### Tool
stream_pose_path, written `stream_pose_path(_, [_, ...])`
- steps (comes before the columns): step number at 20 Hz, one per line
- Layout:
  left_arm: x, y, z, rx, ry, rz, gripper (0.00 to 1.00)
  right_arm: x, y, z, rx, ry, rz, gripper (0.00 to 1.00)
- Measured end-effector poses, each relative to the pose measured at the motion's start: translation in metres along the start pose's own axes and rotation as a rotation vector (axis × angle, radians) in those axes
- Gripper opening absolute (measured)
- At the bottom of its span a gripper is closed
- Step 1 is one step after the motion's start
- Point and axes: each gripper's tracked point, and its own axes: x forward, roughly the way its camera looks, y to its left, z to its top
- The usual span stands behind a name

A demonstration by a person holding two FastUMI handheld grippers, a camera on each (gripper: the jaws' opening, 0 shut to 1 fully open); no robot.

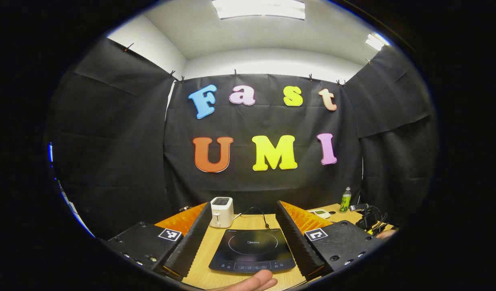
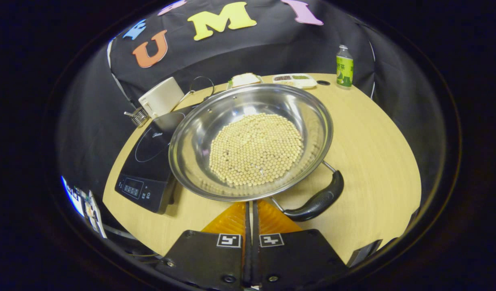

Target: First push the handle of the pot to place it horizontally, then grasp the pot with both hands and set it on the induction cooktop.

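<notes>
Wooden table inside a black-curtained booth carries a steel pot filled with pale beans, sitting near the middle with its rim overhanging the black induction cooktop toward the table's left edge. Directly below the pot's near rim, the right gripper has its fingers pressed together with nothing between them, and the pot's black handle lies just beside them. Elsewhere, the left gripper is spread wide above the cooktop, holding nothing, with a toaster at the table's far edge.

Bare table right of pot; cooktop seemingly touching its left.
</notes>
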Motion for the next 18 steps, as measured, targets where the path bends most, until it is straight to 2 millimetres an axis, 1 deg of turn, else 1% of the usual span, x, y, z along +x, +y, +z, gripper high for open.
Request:
stream_pose_path(3, [0.001,-0.01,0.0,-0.002,-0.002,-0.016,0.95,0.002,-0.018,0.003,-0.006,0.004,-0.011,0.04])
stream_pose_path(5, [0.002,-0.021,-0.001,-0.015,0.001,-0.045,0.95,0.006,-0.031,0.006,-0.006,0.012,-0.025,0.04])
stream_pose_path(9, [0.008,-0.029,-0.008,0.016,0.019,-0.054,0.95,0.012,-0.055,0.009,0.009,0.05,-0.038,0.04])
stream_pose_path(12, [0.015,-0.039,-0.014,0.019,0.035,-0.062,0.95,0.013,-0.073,0.016,0.025,0.045,-0.05,0.04])
stream_pose_path(14, [0.019,-0.046,-0.017,0.019,0.042,-0.069,0.95,0.013,-0.08,0.023,0.039,0.037,-0.052,0.04])
stream_pose_path(17, [0.022,-0.056,-0.021,0.032,0.045,-0.083,0.95,0.013,-0.098,0.035,0.033,0.022,-0.083,0.04])
stream_pose_path(18, [0.026,-0.06,-0.022,0.035,0.047,-0.089,0.95,0.014,-0.103,0.039,0.03,0.016,-0.091,0.04])
